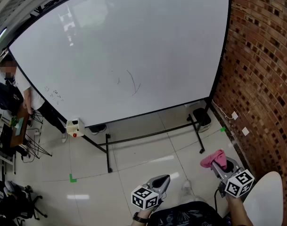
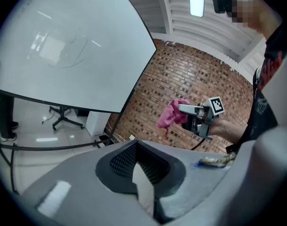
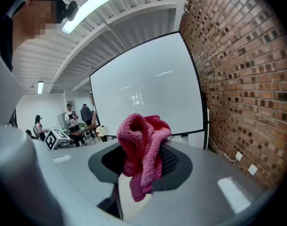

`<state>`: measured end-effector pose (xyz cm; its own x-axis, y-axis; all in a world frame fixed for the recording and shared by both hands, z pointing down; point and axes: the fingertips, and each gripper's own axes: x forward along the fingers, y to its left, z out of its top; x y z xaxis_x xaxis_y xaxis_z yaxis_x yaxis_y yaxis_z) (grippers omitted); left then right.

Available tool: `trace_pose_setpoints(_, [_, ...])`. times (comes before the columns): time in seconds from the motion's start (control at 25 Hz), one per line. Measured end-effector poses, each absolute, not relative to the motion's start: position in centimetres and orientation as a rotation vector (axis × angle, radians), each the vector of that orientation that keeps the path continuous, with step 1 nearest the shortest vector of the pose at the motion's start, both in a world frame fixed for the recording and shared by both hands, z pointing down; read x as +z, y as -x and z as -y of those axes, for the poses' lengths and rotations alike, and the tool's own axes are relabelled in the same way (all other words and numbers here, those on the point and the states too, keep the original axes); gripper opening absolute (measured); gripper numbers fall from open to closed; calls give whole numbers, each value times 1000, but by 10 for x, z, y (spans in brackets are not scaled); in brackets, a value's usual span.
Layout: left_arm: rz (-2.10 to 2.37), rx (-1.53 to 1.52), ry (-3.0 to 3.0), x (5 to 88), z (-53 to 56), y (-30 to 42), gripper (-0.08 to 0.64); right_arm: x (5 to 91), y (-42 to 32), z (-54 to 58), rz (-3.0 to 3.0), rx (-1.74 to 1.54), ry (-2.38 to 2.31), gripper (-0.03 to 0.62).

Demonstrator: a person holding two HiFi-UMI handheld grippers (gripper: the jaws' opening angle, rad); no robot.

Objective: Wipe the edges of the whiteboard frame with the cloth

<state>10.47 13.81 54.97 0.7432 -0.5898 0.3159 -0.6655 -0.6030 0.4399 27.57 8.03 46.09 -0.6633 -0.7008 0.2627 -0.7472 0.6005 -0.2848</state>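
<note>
The big whiteboard (image 1: 124, 46) stands on a wheeled stand, and its black frame (image 1: 223, 46) runs down the right side next to the brick wall. My right gripper (image 1: 219, 163) is low at the right, well short of the board, and is shut on a bunched pink cloth (image 1: 213, 159). The cloth (image 3: 143, 149) hangs out between the jaws in the right gripper view, with the whiteboard (image 3: 148, 93) beyond it. At the bottom centre, my left gripper (image 1: 163, 180) is shut on nothing. From the left gripper (image 2: 143, 173) I see the right gripper (image 2: 184, 110) and the cloth (image 2: 170, 114).
A brick wall (image 1: 261, 69) closes in the right side. The stand's black legs (image 1: 108, 149) spread over the tiled floor under the board. A person (image 1: 20, 93) stands by a cluttered table (image 1: 11, 131) at the left. A small white box (image 1: 74, 127) sits at the board's lower left corner.
</note>
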Motion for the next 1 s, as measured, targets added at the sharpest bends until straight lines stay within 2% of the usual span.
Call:
trace_pose_setpoints(0.12, [928,122,-2418,534,-87,-171,-3,462,-341,-45,2641,641,-1134,132])
trace_pose_setpoints(0.32, [894,150,-2425,529,-22,-230,-3,452,-390,48,2643,441,-1131,132])
trace_pose_setpoints(0.68, [781,276,-2595,515,116,-258,-3,459,-385,210,2652,400,-1470,130])
trace_pose_setpoints(1.0, [592,322,-2776,485,230,-301,-3,440,-382,296,2569,256,-1574,132])
